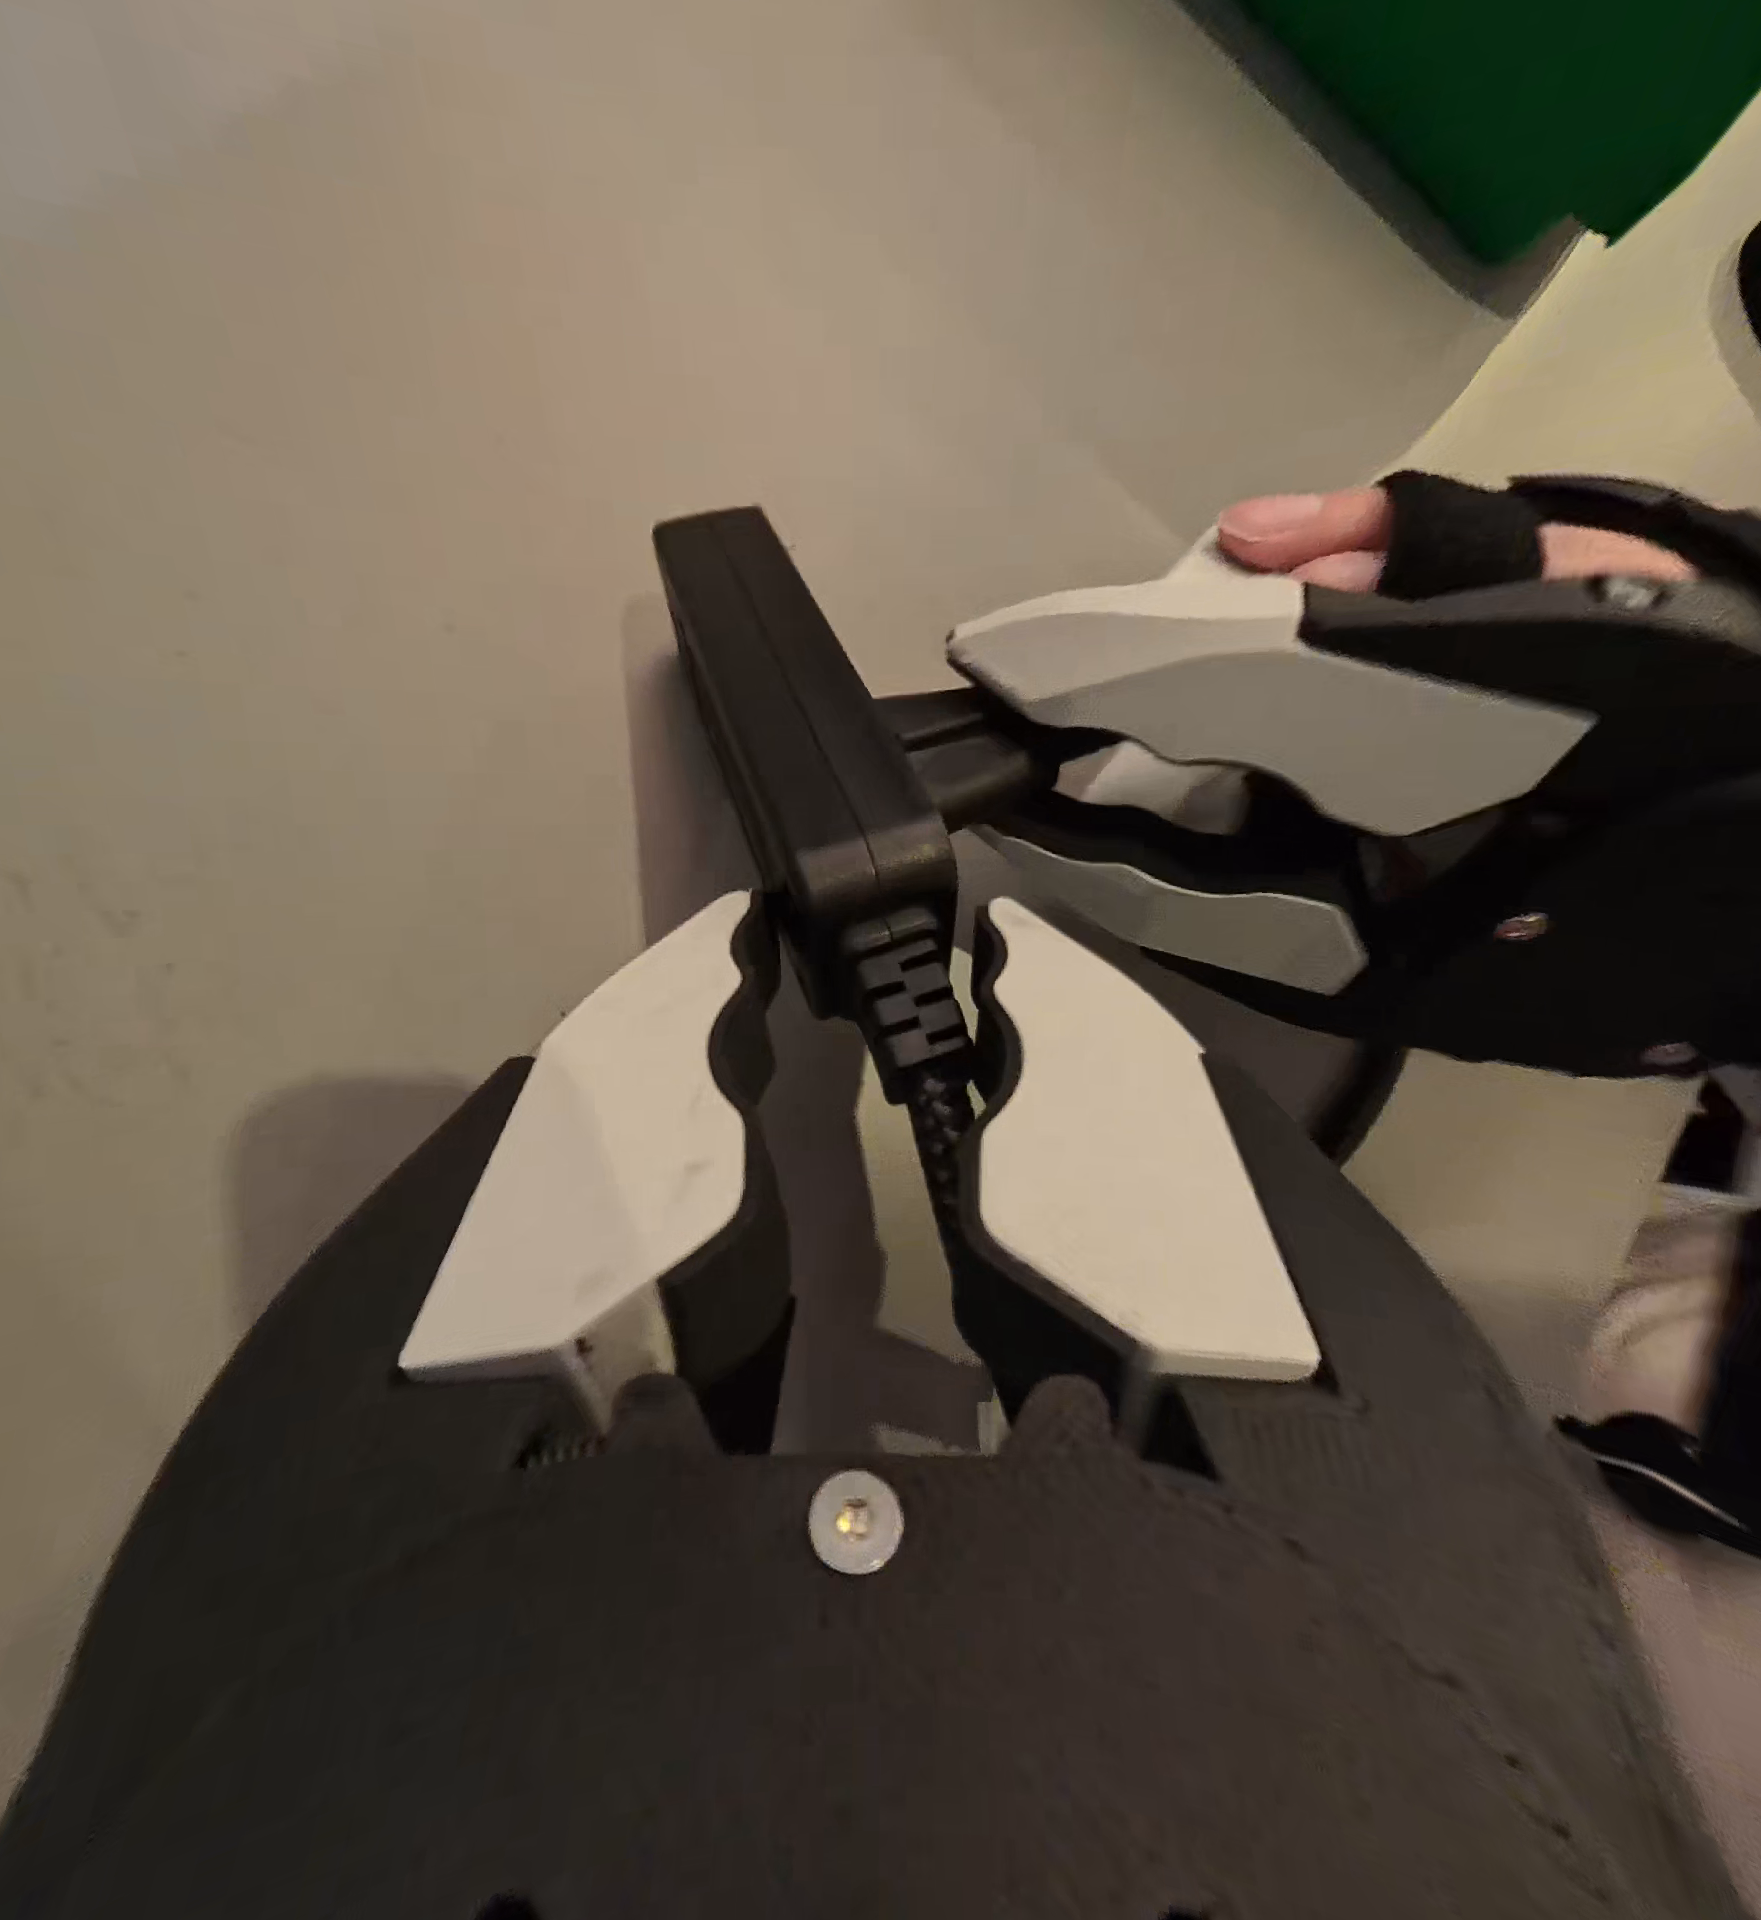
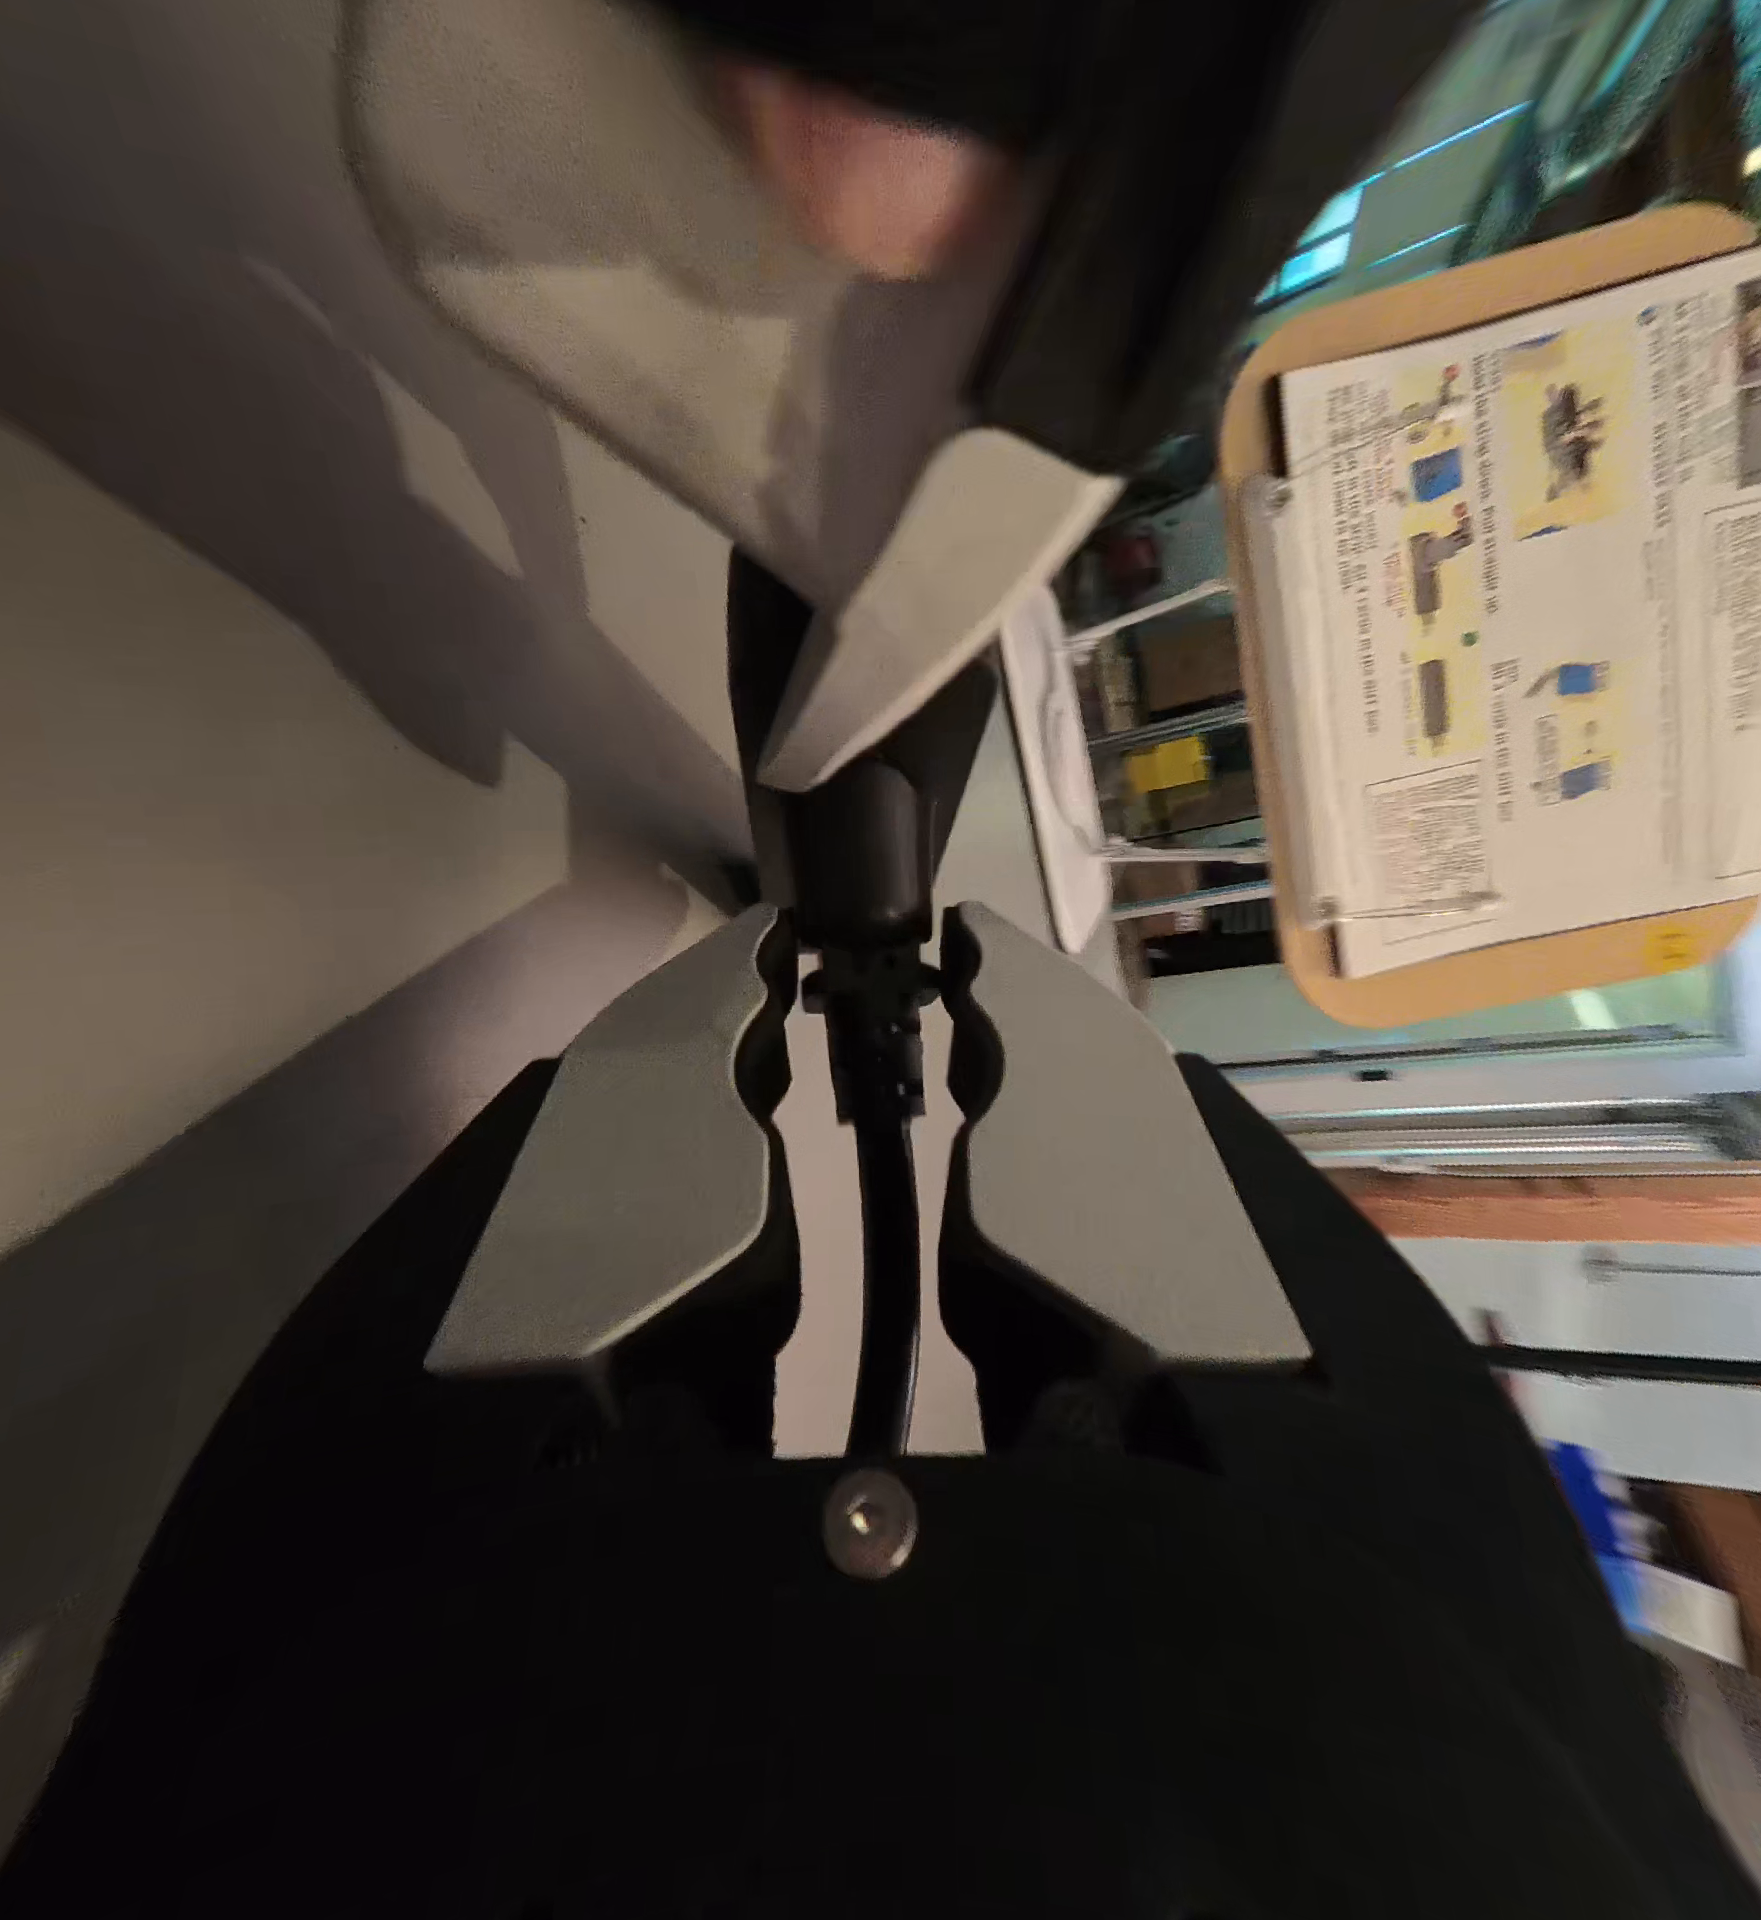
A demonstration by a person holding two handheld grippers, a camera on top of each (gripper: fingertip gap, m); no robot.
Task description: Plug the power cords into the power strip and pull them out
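A long black rectangular power strip (image 1: 793,717) is raised on its narrow edge above a pale beige tabletop (image 1: 284,520), one end pointing toward the left wrist camera. The left gripper (image 1: 860,920), black-bodied with white finger covers, has its two fingers closed around that near end, where a ribbed black strain relief and braided black cable (image 1: 943,1153) leave the strip and run back between the fingers.

From the right side, the right gripper (image 1: 990,764) reaches in level with the strip's face. Its grey-white fingers pinch a black power cord plug (image 1: 959,743) that meets the strip's side; whether the plug is fully seated cannot be told. A hand in a black fingerless glove (image 1: 1458,540) rests on that gripper.

In the blurred right wrist view, the right gripper (image 2: 860,935) clamps the black plug (image 2: 860,862) at its neck, the cord (image 2: 886,1247) trailing back between the fingers. A printed sheet on a tan clipboard (image 2: 1271,623) stands to the right.
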